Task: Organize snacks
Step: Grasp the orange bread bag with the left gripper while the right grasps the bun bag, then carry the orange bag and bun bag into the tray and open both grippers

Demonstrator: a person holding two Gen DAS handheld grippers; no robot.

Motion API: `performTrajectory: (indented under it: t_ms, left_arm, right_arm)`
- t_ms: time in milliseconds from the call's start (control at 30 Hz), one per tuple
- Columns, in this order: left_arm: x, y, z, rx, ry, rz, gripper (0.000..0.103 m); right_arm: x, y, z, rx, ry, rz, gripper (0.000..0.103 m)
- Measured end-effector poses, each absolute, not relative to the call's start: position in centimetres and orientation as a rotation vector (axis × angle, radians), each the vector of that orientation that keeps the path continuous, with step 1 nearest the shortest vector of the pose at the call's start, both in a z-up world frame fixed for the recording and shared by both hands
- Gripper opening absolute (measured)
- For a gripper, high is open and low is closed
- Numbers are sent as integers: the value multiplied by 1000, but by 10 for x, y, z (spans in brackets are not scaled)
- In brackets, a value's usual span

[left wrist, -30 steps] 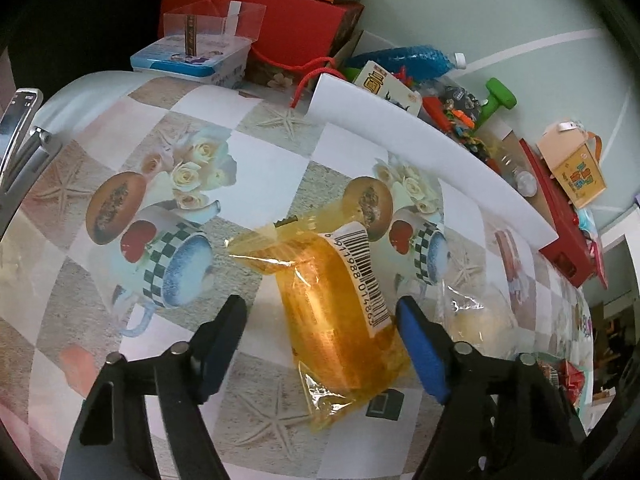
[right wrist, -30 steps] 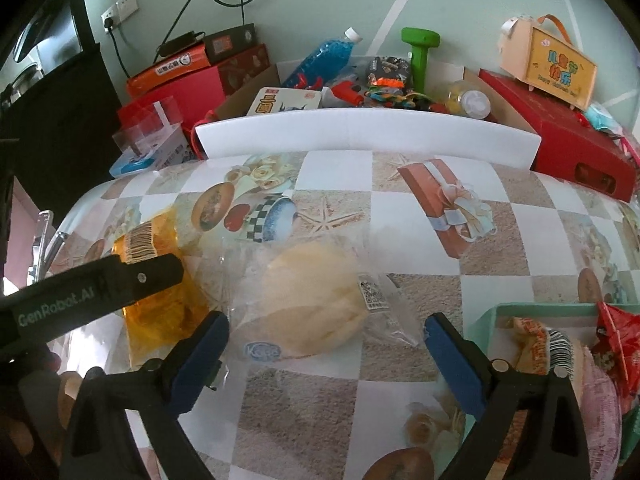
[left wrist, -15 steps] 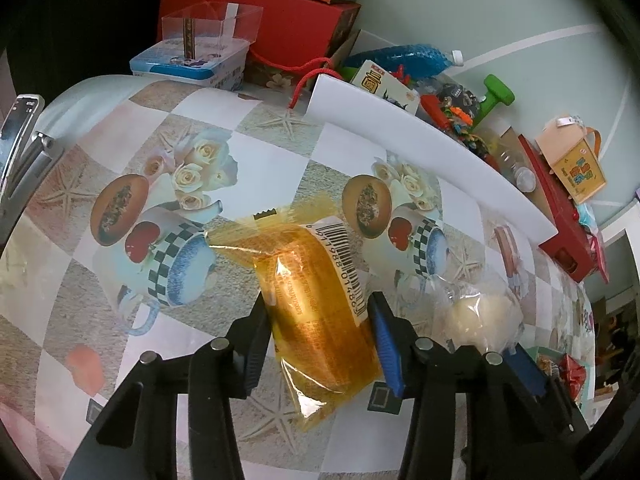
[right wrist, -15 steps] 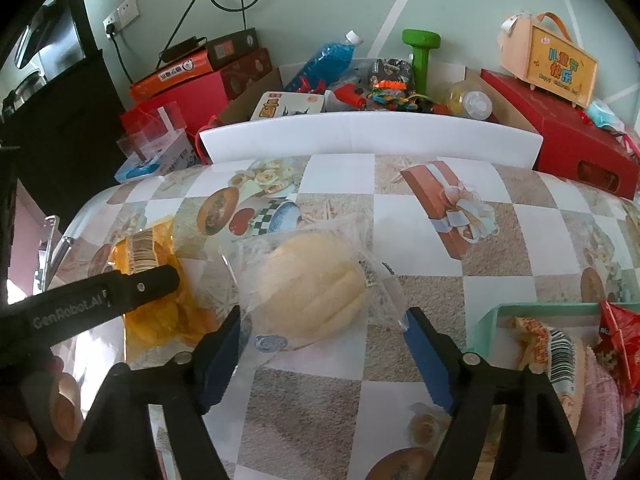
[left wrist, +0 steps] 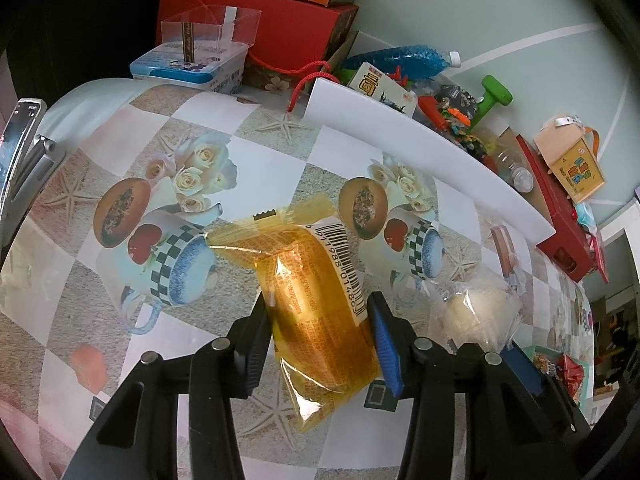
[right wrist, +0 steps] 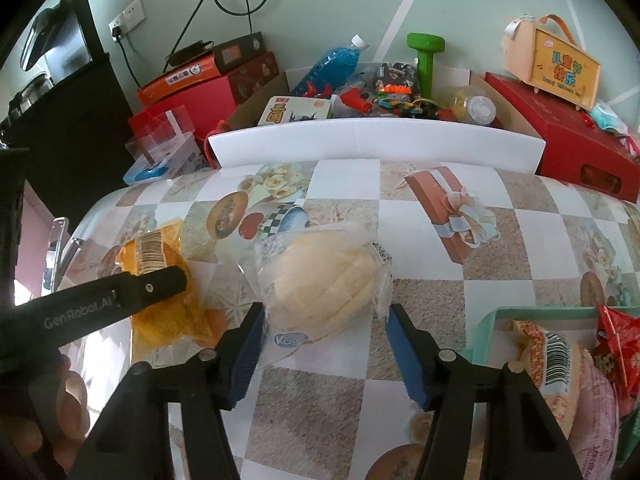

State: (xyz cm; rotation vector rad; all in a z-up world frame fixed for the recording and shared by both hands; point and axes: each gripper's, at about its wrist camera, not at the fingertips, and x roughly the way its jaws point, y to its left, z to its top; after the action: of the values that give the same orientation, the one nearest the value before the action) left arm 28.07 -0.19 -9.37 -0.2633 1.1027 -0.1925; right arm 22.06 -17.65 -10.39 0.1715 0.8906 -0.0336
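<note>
While both grippers tilt steeply down at the patterned table (left wrist: pixel 120 288), the left gripper (left wrist: pixel 320 340) clamps the orange snack packet (left wrist: pixel 316 312), and the right gripper (right wrist: pixel 324 340), its jaws just closing, flanks the clear-wrapped pale bun (right wrist: pixel 320 280) with its right pad apparently still off the wrapper. Only the right wrist view shows the green basket (right wrist: pixel 486 322) of snacks near right and fingers (right wrist: pixel 72 400) on the left handle.
</note>
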Motion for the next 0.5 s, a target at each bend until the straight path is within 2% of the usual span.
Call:
performTrajectory:
  t_ms: [500]
  left_arm:
    - [272, 8, -84, -280, 1129, -187, 49]
  right_arm:
    - [209, -170, -88, 153, 903, -27, 59]
